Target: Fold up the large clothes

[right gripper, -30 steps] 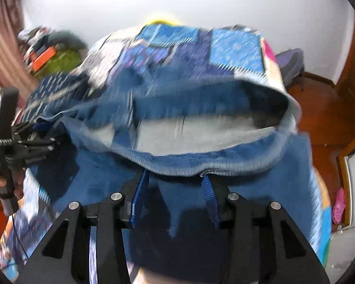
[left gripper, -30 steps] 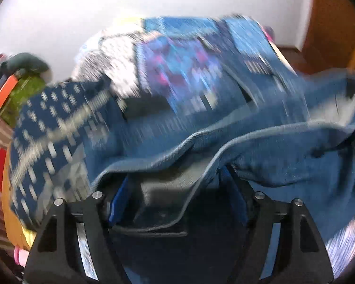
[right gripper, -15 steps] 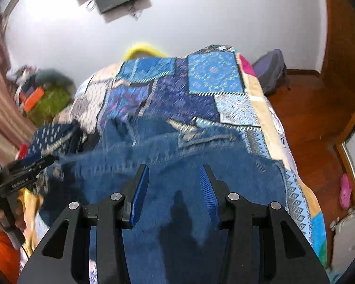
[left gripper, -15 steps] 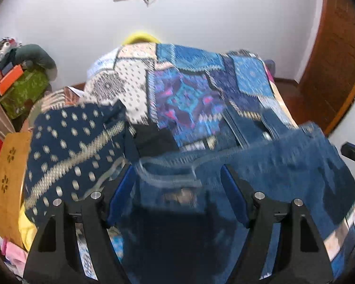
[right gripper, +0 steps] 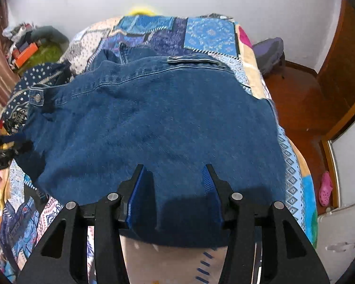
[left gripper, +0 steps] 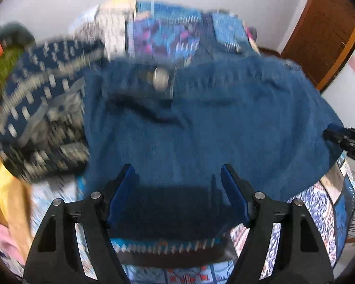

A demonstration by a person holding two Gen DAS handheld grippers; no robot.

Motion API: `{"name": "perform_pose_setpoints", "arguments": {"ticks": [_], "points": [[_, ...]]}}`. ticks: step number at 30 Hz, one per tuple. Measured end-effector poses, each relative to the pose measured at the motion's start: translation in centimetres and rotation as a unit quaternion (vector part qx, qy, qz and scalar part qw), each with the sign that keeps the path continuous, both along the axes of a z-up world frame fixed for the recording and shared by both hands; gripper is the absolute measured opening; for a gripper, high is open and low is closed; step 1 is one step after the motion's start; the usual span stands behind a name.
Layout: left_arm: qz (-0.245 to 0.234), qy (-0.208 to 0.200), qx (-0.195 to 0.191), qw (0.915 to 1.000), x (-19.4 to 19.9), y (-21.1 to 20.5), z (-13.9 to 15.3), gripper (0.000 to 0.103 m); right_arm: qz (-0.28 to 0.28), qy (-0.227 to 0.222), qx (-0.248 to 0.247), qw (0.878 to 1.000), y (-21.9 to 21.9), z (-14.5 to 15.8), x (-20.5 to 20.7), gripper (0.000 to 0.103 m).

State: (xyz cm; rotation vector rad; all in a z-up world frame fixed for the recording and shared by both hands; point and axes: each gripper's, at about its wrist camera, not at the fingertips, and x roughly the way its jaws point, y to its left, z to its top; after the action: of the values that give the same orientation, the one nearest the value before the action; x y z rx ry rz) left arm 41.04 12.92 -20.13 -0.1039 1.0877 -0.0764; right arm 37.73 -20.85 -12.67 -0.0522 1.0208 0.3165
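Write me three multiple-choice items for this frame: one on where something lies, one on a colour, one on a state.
1. Where does the denim garment lie?
A. spread on the patchwork bedspread
B. on the wooden floor
C. hung on the door

2. What colour is the shoe on the floor beside the bed?
A. green
B. pink
C. black

3. How do the jaws of the right gripper stand?
A. clamped on a fold of denim
B. apart, with nothing pinched between them
C. shut on a hanger

Answers:
1 A, the right wrist view shows the denim flat on the bedspread, whose patches show around it.
2 B, the shoe by the far edge of the floor is plainly pink.
3 B, both blue pads are clear of each other above the denim, and the jaws have just been opening.
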Motion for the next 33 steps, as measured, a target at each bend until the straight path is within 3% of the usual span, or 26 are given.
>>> {"name": "perform_pose_setpoints", "arguments": {"ticks": [5, 12, 17, 23, 26, 30, 33], "points": [[0.041, 0.016, -0.005, 0.999, -1.3, 2.2, -2.1, 0.074, -0.018, -0.007, -0.021, 1.0, -1.4, 0.5, -1.3, 0.046], [0.065, 0.015, -0.025, 0.9975, -5.0, 4.2, -1.9, 0.074, -0.018, -0.022, -0.043, 0.999, -1.9, 1.4, -3.1, 0.046], [0.112, 0.013, -0.023, 0.9933, -7.8, 6.5, -1.5, 0.074, -0.012, -0.026, -0.043, 0.999, -1.6, 2.0, -4.0, 0.046], [0.177, -0.007, -0.105, 0.9785, -10.2, 9.9, -1.3, 0.074, -0.003, -0.038, -0.034, 0.999, -0.9, 3.0, -4.5, 0.046], [0.199, -0.031, -0.176, 0.9636, -10.9, 10.6, -1.7, 0.075, -0.001, -0.043, -0.023, 0.999, -0.6, 3.3, -4.6, 0.046], [0.209, -0.009, -0.261, 0.9425, -9.1, 10.1, -4.1, 0.075, 0.004, -0.042, -0.014, 0.999, 0.0, 3.3, -4.6, 0.046], [0.205, -0.001, -0.291, 0.9345, -8.0, 8.9, -5.8, 0.075, 0.009, -0.036, -0.011, 0.999, 0.4, 2.9, -4.5, 0.047]]}}
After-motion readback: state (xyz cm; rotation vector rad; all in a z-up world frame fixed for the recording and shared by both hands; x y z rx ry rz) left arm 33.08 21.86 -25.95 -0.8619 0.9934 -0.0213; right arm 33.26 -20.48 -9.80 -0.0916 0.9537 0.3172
